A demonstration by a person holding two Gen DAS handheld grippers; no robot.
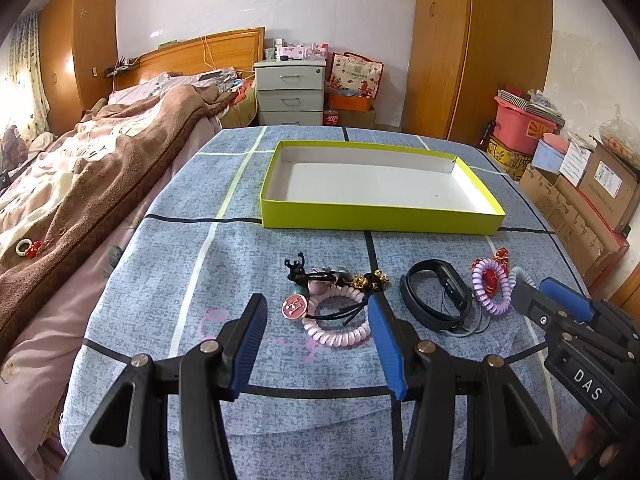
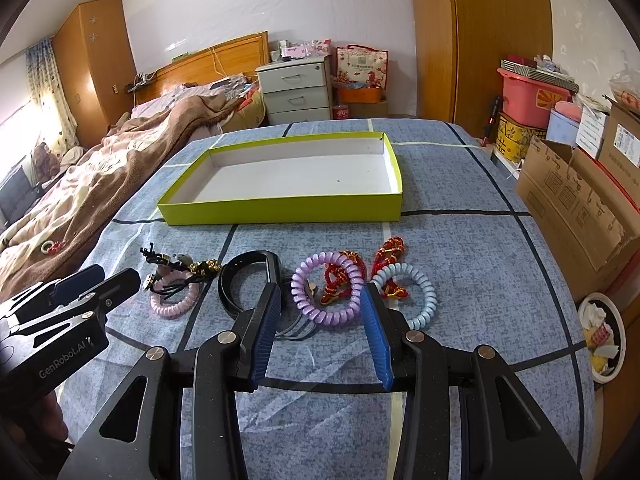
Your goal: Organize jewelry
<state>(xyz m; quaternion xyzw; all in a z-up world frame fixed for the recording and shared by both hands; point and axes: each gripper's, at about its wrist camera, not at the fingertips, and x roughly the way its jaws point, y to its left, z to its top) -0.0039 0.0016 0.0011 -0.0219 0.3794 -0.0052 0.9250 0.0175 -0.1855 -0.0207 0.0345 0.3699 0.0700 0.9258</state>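
Observation:
A row of jewelry lies on the blue cloth table. A pink coil bracelet with a pink charm and black cords lies just ahead of my open left gripper. A black wristband lies to its right. A purple coil bracelet with red knotted cords lies between the fingers of my open right gripper. A light blue coil bracelet lies to the right. An empty yellow-green box stands behind the jewelry; it also shows in the right wrist view.
A bed with a brown blanket runs along the table's left side. Cardboard boxes and a pink bin stand to the right. A white drawer unit and wardrobes stand at the back wall.

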